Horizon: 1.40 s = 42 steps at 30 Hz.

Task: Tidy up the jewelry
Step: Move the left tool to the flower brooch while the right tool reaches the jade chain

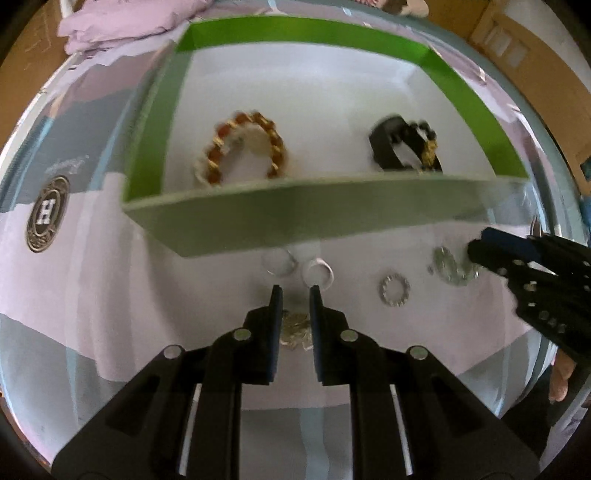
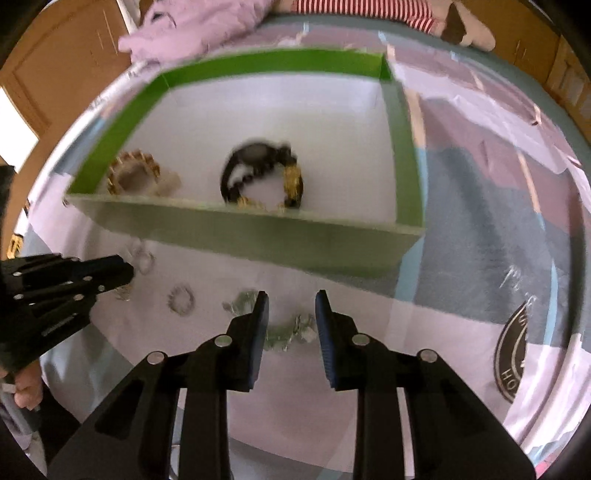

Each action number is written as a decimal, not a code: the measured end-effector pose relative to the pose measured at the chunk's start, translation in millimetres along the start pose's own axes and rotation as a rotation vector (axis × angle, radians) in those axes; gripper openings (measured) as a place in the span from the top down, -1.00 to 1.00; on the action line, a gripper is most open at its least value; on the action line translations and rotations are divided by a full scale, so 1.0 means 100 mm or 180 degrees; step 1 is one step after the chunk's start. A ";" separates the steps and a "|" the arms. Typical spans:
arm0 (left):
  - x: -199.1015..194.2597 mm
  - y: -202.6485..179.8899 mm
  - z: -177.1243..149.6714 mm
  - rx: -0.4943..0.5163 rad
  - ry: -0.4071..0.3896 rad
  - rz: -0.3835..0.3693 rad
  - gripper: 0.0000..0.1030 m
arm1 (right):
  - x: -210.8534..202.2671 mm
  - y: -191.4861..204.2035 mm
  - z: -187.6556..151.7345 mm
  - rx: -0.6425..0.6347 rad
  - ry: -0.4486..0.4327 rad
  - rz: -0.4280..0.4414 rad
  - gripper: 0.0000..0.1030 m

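A green box (image 1: 325,225) with a white floor holds a gold and red bracelet (image 1: 243,147) and a black bracelet with gold links (image 1: 406,147). On the cloth in front of the box lie two pale rings (image 1: 319,273), a silver ring (image 1: 394,290) and a silver chain bracelet (image 1: 452,266). My left gripper (image 1: 295,293) has its fingers drawn close around a small gold-toned piece (image 1: 295,328) that fills the gap. My right gripper (image 2: 290,297) is open just above the silver chain bracelet (image 2: 288,332), part of which lies between its fingers.
A patterned cloth with a round logo (image 1: 48,214) covers the table. A lilac garment (image 1: 122,26) lies behind the box, and cardboard boxes (image 1: 517,48) stand beyond the table. The left gripper (image 2: 110,269) and a hand (image 2: 26,387) show at the left of the right wrist view.
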<state>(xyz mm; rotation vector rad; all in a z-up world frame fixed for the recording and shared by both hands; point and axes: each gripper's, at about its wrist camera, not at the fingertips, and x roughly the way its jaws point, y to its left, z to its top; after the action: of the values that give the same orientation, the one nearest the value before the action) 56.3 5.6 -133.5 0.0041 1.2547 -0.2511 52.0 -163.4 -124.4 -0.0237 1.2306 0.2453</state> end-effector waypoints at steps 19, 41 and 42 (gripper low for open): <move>-0.15 0.15 0.07 -0.0232 -0.0191 -0.0031 0.45 | 0.00 0.19 -0.15 -0.0321 0.0216 -0.0026 0.46; -0.13 -0.16 -0.17 0.0211 0.0081 -0.0166 0.21 | -0.30 -0.26 -0.20 0.0079 -0.0089 -0.0214 0.38; -0.12 -0.17 -0.18 0.0224 0.0093 -0.0145 0.20 | -0.28 -0.25 -0.17 0.0081 -0.0091 -0.0215 0.25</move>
<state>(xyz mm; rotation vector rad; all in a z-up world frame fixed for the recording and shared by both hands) 33.1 -6.0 -125.9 0.0398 1.2755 -0.3355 32.4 -195.4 -107.1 -0.0397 1.2020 0.1707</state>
